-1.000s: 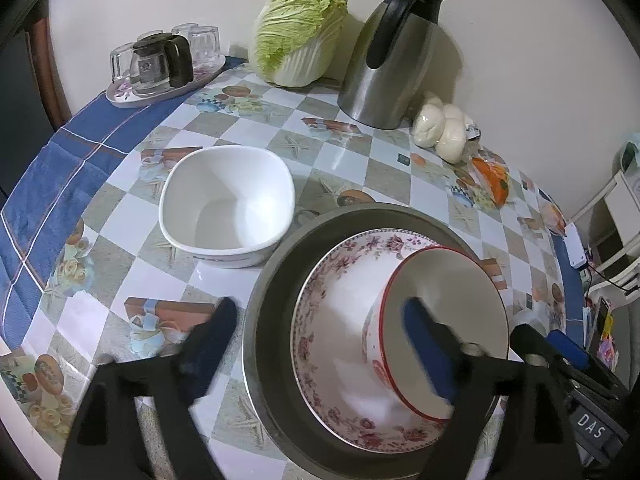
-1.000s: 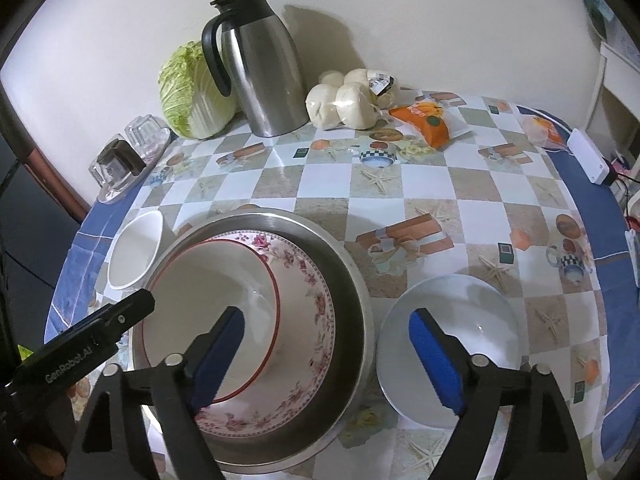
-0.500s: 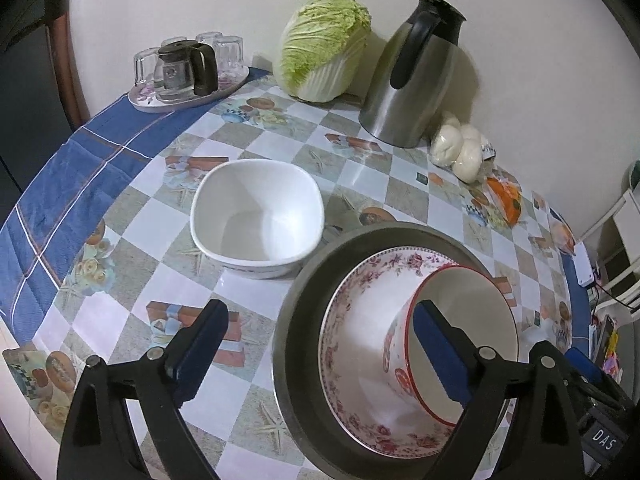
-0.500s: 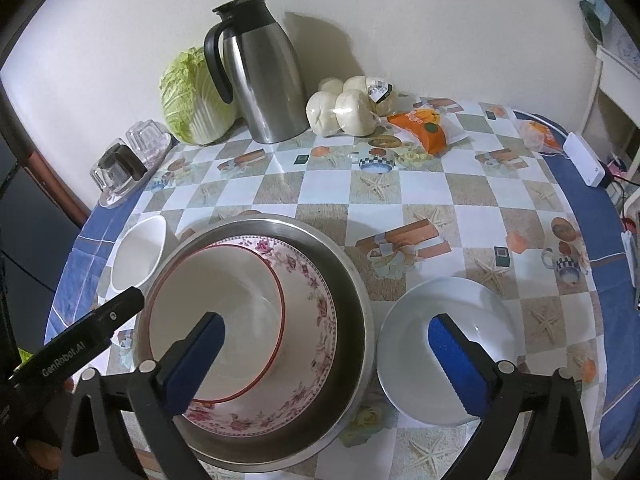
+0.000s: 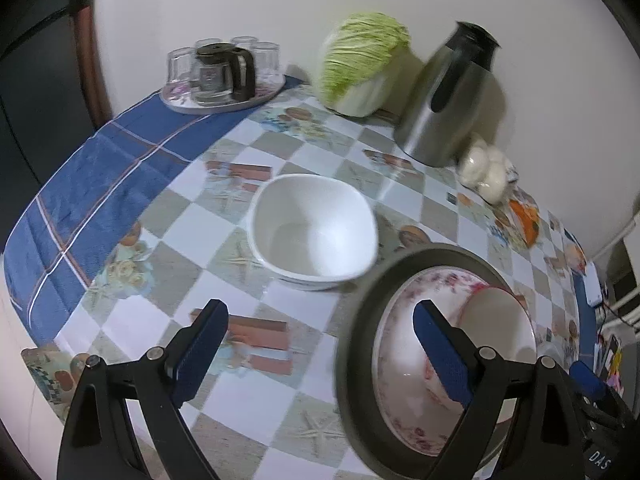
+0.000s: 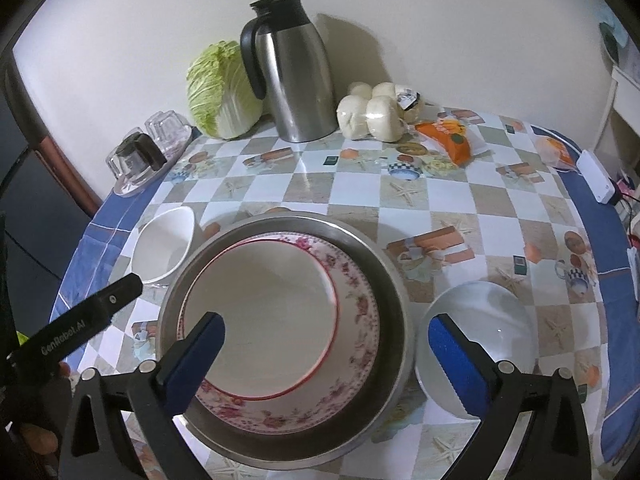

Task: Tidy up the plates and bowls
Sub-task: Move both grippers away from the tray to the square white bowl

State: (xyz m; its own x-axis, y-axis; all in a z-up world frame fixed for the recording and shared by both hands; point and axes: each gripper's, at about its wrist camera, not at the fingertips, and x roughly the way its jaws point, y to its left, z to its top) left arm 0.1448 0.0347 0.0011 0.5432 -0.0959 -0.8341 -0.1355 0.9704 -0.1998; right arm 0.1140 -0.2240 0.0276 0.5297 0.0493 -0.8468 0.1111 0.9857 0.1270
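- A wide metal basin (image 6: 392, 280) sits on the checked tabletop (image 6: 460, 200); it serves as the landmark here.
- Inside the basin lies a flowered plate (image 6: 360, 320), and on that a red-rimmed bowl (image 6: 260, 304), mouth up and empty.
- Just left of the basin stands a square white bowl (image 5: 316, 232), upright and empty.
- Just right of the basin stands a round white bowl (image 6: 480, 320), upright and empty.
- Behind the basin stand a steel jug (image 6: 296, 80), a cabbage (image 6: 220, 92) and a bag of white buns (image 6: 372, 114).
- The left tool (image 5: 320, 344) has its jaws wide apart, holding nothing; "GenRobot.AI" is printed on its side.
- The right tool (image 6: 324, 354) has just been opening and now stands wide, nothing between its pads, above the basin's near rim.
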